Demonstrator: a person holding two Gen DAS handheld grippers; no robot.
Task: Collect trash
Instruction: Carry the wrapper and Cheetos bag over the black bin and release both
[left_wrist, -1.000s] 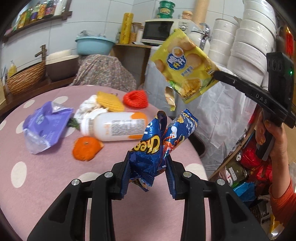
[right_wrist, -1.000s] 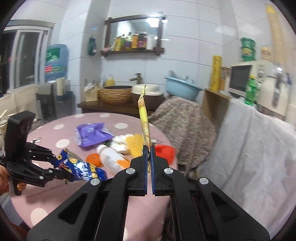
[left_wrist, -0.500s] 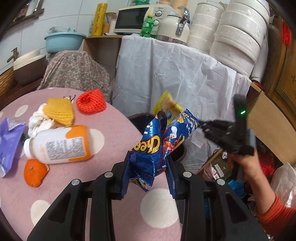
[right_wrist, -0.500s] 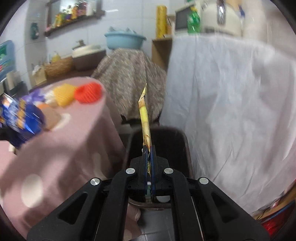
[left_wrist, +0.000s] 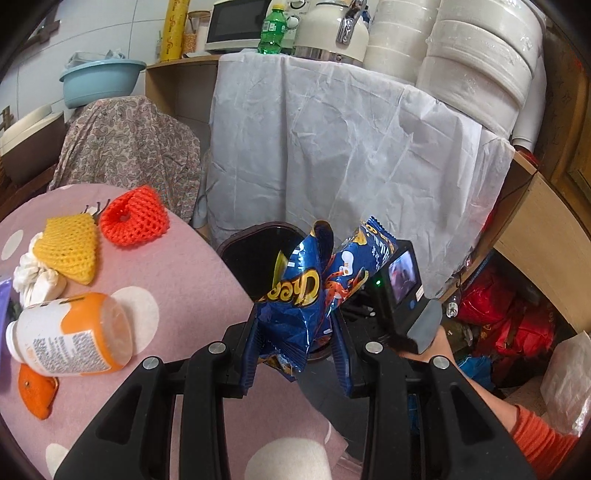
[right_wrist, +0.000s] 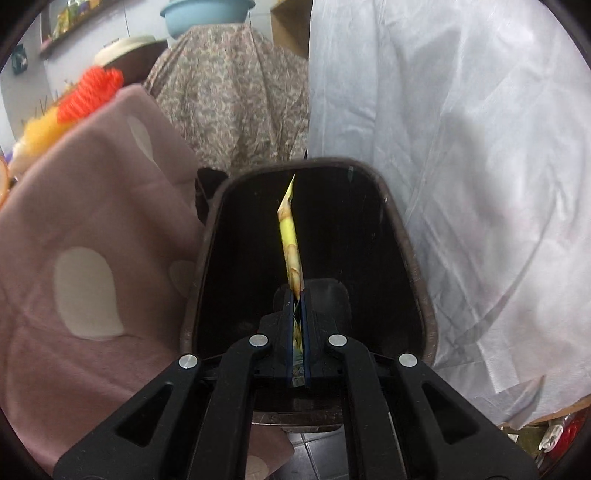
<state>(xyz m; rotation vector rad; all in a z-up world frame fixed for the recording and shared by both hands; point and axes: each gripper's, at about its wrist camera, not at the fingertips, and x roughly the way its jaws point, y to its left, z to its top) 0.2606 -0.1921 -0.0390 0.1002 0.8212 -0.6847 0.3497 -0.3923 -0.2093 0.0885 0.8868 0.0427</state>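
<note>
My left gripper is shut on a crumpled blue Cheetos bag, held above the pink table's right edge near the dark trash bin. My right gripper is shut on a thin yellow snack wrapper, seen edge-on, and holds it over the open mouth of the bin. The right gripper's body shows in the left wrist view just behind the blue bag. On the table lie a white and orange bottle, orange peel, a yellow foam net and a red foam net.
The pink dotted tablecloth hangs close to the bin's left side. A white sheet covers furniture right of the bin, and a paisley cloth covers something behind it. Red bags lie on the floor at right.
The right gripper has swung down from over the table to above the bin, still holding the yellow wrapper. The left gripper has moved right toward the bin with the blue bag.
</note>
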